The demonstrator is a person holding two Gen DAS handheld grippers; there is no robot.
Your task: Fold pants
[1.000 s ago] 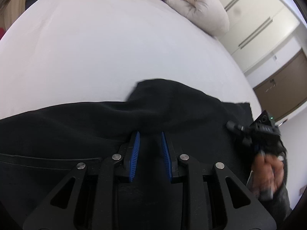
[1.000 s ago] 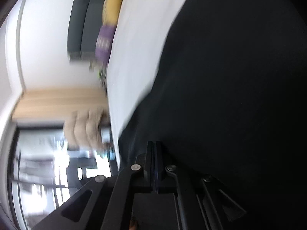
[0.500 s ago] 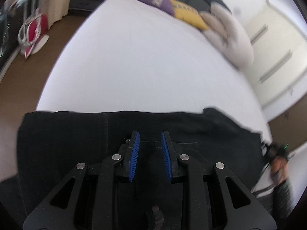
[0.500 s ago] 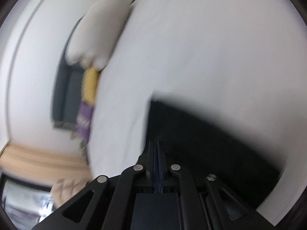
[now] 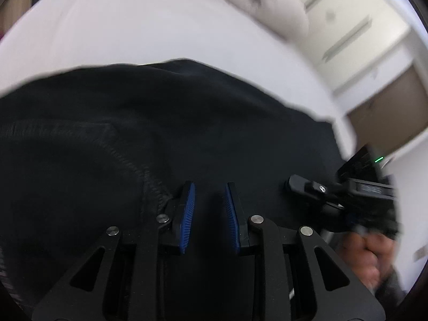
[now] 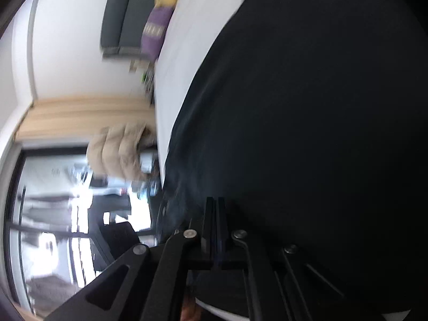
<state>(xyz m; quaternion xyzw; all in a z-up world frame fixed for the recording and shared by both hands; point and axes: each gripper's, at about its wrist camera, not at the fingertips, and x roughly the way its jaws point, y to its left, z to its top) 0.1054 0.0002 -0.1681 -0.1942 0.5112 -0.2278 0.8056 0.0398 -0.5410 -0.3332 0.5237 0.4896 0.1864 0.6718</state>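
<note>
The black pants (image 5: 187, 139) are lying spread on the white bed (image 5: 133, 32), filling the space directly ahead of and beneath the left gripper (image 5: 208, 195), whose blue-padded fingers (image 5: 187, 214) are standing apart with only dark fabric showing between them. A stitched seam (image 5: 125, 160) is curving just to the left of its left finger. Off to its right, the right gripper (image 5: 315, 187) is reaching over the cloth's edge. In the right wrist view, the right gripper (image 6: 216, 208) is showing its fingers pressed together; whether fabric is pinched between them I cannot tell. Pillows (image 6: 157, 26) are lying far ahead, to its left.
</note>
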